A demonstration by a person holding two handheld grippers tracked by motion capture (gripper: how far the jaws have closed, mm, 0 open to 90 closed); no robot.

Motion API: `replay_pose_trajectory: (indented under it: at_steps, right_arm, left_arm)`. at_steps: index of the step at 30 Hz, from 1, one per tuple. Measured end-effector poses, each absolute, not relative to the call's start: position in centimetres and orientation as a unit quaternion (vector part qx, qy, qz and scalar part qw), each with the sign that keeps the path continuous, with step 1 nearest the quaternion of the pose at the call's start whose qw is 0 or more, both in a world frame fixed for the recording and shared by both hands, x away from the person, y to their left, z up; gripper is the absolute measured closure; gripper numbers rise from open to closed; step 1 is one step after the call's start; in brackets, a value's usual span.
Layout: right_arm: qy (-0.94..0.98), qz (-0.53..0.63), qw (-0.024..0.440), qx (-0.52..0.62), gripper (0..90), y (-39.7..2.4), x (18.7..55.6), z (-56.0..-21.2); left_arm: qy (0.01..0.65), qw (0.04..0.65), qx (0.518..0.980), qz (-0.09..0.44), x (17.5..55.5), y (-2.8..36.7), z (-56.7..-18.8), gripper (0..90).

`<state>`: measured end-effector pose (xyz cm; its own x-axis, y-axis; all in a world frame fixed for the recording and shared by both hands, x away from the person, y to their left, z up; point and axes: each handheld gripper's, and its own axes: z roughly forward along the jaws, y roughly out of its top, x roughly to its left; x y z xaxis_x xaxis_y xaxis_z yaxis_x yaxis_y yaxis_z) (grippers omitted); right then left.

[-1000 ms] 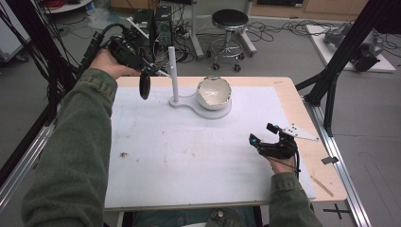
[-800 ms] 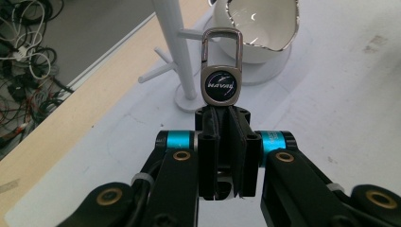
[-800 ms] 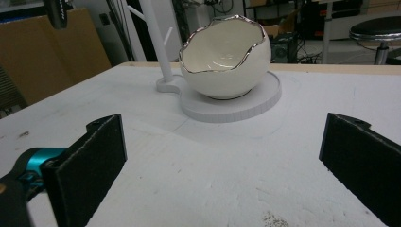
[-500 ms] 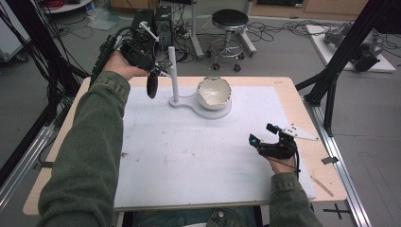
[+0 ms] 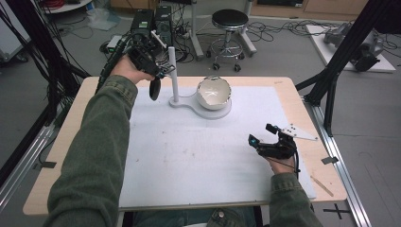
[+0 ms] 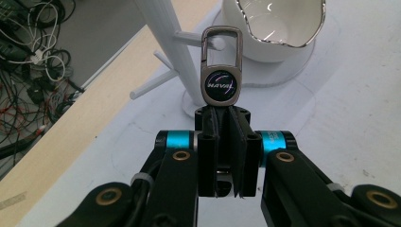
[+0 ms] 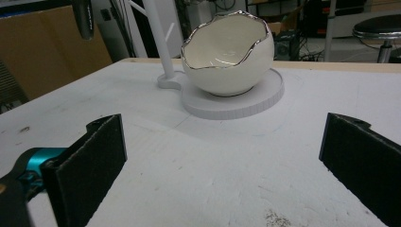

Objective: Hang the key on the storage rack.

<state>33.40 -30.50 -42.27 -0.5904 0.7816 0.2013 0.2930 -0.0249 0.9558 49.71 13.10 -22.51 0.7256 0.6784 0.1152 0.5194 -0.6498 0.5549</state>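
Note:
My left gripper is held up over the table's far left, shut on a keychain. In the left gripper view the jaws pinch its dark strap, and the metal clip marked HAVAL stands up from them, its loop right at a short peg of the white stand. A black key dangles under the gripper. The stand's post rises from a white base that also carries an eggshell-shaped bowl. My right gripper rests open on the mat at the right, facing the bowl.
A white mat covers most of the wooden table. A thin wooden stick lies near the right edge. Black frame legs stand at the right, a stool and cabled boxes behind the table.
My left gripper has carried the keychain to the right and farther back, up to the stand's pegs. The right gripper has stayed put.

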Motion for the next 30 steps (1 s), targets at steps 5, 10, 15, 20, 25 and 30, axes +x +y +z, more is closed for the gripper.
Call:
replay_pose_trajectory:
  at_steps: [5,10,15,20,25,30]
  right_arm:
    - [0.667,0.592,0.205,0.404,0.4,-30.5,33.4,-42.3]
    - [0.667,0.592,0.203,0.405,0.5,-30.5,33.4,-42.3]
    - [0.668,0.591,0.205,0.402,0.4,-30.5,33.4,-42.3]
    - [0.669,0.591,0.205,0.402,0.5,-30.6,33.4,-42.3]
    - [0.670,0.588,0.203,0.405,0.5,-30.6,33.4,-42.3]
    - [0.671,0.587,0.204,0.405,0.4,-30.6,33.3,-42.3]
  left_arm:
    - [0.334,0.247,0.894,0.167,50.0,12.8,-23.1,82.1]
    - [0.336,0.244,0.893,0.173,50.5,12.7,-23.6,82.2]
    - [0.336,0.249,0.892,0.171,50.8,12.9,-24.0,82.1]
    - [0.341,0.256,0.890,0.162,51.2,13.1,-24.5,81.9]
    - [0.345,0.262,0.891,0.138,51.3,13.3,-25.1,80.3]
    - [0.339,0.263,0.895,0.122,51.2,13.1,-25.2,73.7]
